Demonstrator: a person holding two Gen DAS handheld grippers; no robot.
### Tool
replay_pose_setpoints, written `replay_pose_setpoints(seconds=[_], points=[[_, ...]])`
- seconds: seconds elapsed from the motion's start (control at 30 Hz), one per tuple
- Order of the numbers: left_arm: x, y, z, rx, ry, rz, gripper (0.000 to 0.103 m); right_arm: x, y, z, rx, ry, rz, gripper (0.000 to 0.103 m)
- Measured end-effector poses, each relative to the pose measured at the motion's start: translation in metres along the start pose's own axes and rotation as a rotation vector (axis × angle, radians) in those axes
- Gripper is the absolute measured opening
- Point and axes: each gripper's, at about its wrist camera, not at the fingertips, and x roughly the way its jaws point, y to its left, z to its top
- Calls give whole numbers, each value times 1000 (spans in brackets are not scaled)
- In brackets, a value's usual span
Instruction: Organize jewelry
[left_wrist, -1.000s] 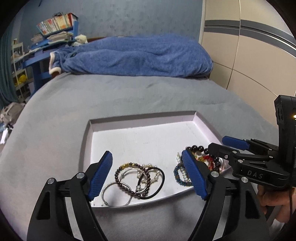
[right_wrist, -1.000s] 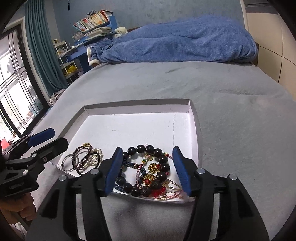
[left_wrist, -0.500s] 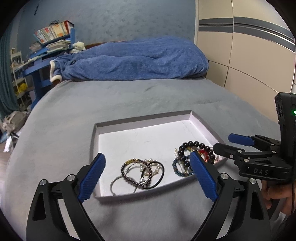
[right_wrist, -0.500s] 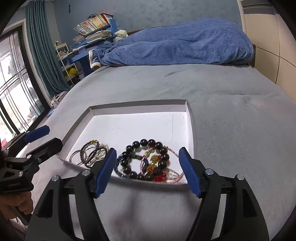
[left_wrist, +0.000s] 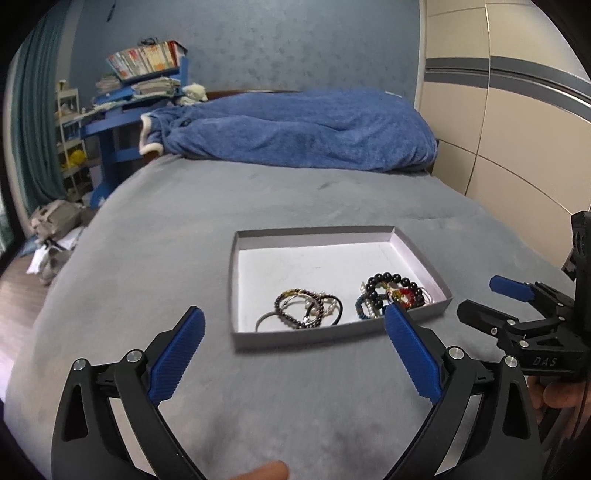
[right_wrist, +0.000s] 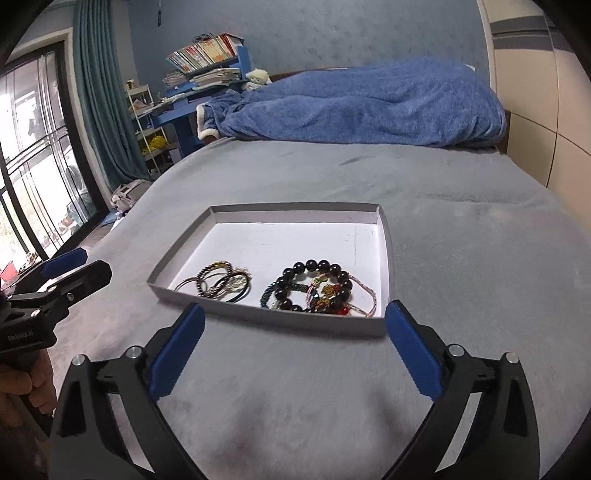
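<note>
Both tools pulled back from the tray, jaws spreading, nothing gripped.

Left tool (left_wrist: 293, 345) and right tool (right_wrist: 293, 341) sat lower and nearer the cam than a sec earlier, when their pads straddled the jewelry inside the tray (left_wrist: 325, 336); both were opening wide w/ only grey bed (left_wrist: 184, 236) cover between the pads. Thin bangles and dark bead loops (left_wrist: 303, 308) lay in tray's near-left part, the big black bead bracelet w/ coloured strands (right_wrist: 319, 290) near-right, unmoved. Tray's near wall stood between tools and jewelry. Blue blanket (right_wrist: 354, 105) bunched at far end of bed; blue bookshelf (right_wrist: 207, 70) beyond.
</note>
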Motion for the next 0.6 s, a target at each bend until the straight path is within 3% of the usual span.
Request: replay_pose_setpoints(seconds=[0.6], points=[[-10, -15, -13, 45, -17, 39, 98, -17, 4, -12, -27, -16, 1, 98]])
